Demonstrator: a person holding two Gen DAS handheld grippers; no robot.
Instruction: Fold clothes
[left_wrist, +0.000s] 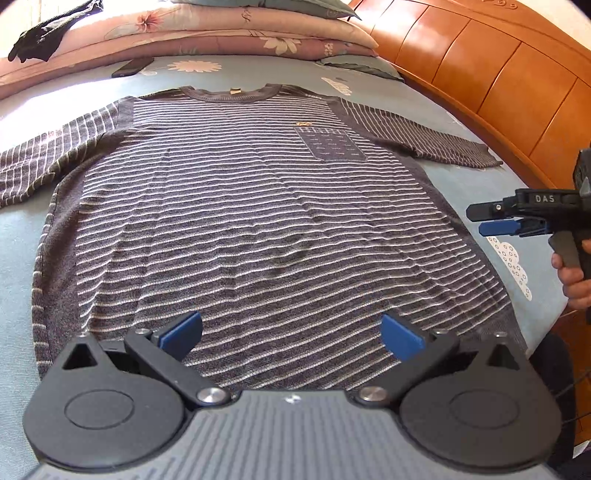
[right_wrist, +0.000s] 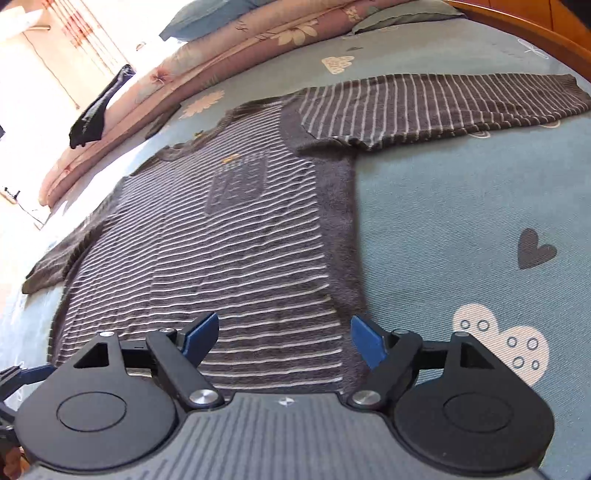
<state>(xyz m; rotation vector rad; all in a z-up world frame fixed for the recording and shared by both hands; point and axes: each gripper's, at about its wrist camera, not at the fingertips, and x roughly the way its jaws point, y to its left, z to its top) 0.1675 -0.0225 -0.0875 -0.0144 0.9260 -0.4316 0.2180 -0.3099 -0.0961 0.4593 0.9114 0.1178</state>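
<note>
You are holding both grippers unclenched over the striped sweater; your right gripper, at three o'clock, is showing "DAS".

- Bright daylight comes from the far left, beyond the left gripper, washing out the bedsheet there.
- Right wrist view: window area overexposed above-left of the right gripper.
- Strong fisheye bending at edges; slight blur on the sweater.

white letters "das" stand on the black body of the right claw, seen off to the right of the left claw. small lettering by the sweater collar is too blurred to read.
</note>
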